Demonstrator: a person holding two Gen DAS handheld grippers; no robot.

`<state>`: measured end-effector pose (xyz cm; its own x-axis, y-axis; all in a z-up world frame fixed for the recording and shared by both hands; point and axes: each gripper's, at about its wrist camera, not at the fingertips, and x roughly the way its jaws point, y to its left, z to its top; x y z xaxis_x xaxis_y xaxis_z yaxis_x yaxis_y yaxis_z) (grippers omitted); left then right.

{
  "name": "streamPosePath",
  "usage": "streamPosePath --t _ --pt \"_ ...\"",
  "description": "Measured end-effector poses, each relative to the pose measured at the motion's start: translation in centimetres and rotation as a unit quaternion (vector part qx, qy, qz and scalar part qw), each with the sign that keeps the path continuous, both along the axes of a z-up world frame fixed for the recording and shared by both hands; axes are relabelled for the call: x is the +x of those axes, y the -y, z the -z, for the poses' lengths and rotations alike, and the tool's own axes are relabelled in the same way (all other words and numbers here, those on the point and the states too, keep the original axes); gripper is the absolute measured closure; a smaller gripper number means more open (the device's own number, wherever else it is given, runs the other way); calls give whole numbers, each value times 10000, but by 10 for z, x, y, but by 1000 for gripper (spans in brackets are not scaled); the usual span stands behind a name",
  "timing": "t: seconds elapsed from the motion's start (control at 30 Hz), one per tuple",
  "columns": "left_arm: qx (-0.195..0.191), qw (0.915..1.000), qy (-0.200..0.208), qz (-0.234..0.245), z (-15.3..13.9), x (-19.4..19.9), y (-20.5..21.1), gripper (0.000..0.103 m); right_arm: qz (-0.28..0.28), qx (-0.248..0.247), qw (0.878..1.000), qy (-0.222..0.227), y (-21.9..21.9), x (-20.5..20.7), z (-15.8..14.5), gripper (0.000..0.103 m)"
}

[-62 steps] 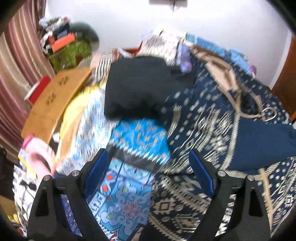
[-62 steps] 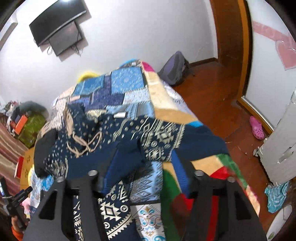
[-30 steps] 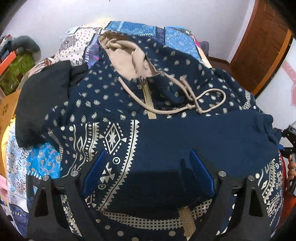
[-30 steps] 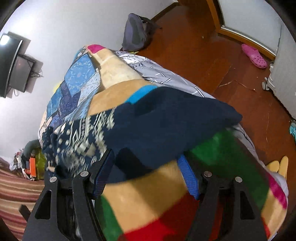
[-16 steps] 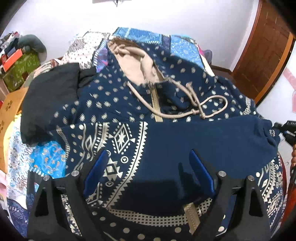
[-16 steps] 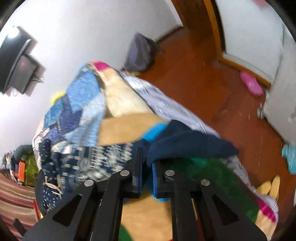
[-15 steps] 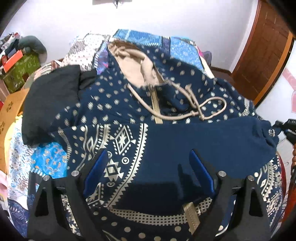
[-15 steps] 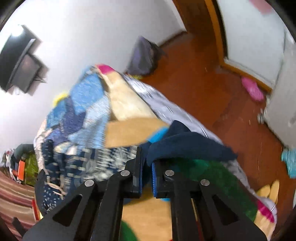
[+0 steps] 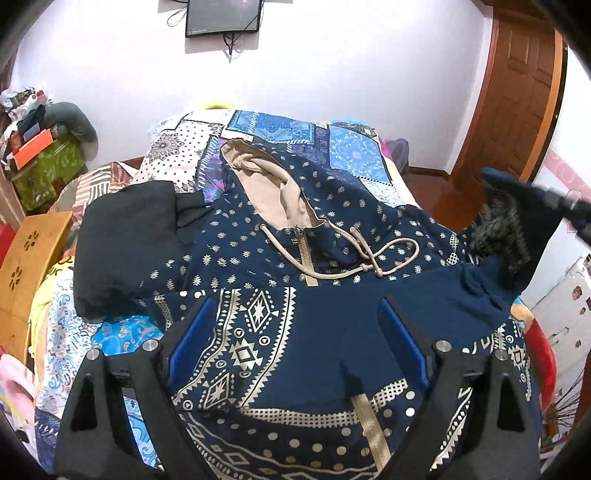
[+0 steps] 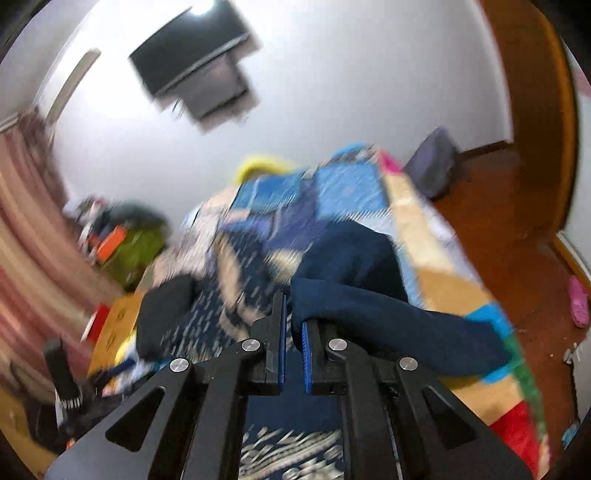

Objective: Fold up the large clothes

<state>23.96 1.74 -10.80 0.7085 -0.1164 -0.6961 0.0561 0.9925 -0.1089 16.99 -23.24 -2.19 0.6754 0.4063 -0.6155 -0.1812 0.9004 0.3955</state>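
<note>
Inspection, both grippers. My left gripper (image 9: 295, 343) stands with its blue pads spread wide and nothing between them; it hangs above the near part of the navy hoodie (image 9: 295, 258) without touching the cloth. My right gripper (image 10: 293, 325) is clenched, its pads pressed together on a fold of the hoodie's plain navy sleeve (image 10: 388, 325). The sleeve rises from the bed, passes over the fingertips and drapes off to the right. In the left wrist view the same sleeve (image 9: 513, 225) is lifted at the far right, clear of the garment body, with the right gripper's dark tip just showing at the frame edge.

The hoodie lies spread face up across the bed (image 9: 258, 129), hood toward the far wall. Its beige-lined hood (image 9: 269, 184) is open, the beige drawstring (image 9: 369, 254) lies looped across the chest, and the zip runs down the middle. Pale geometric bands cross the near half. A black garment (image 9: 125, 243) lies on the left, its edge touching the hoodie's left shoulder. The patchwork bedcover shows beyond the hood and along both sides.

A wooden stool (image 9: 26, 266) stands left of the bed. A television (image 9: 221, 16) hangs on the far wall, and a wooden door (image 9: 524, 92) stands at the far right. The right wrist view is blurred by motion; fine detail there cannot be read.
</note>
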Motion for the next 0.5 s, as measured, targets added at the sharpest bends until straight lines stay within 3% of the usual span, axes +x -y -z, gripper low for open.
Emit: streamPosePath --t 0.2,0.33,0.4,0.5 --pt "48 9999 -24 86 -3 -9 1 13 -371 -262 9937 -1027 -26 4 61 96" --pt "50 9999 -68 125 -2 -12 3 13 -466 -460 9842 -1643 -32 1 80 93" --pt "33 9999 -77 140 -2 -13 4 13 -444 -441 9844 -1644 -26 -5 75 87" --pt "28 9999 -62 150 -4 -14 7 13 -311 -373 9884 -1442 -17 -10 61 61"
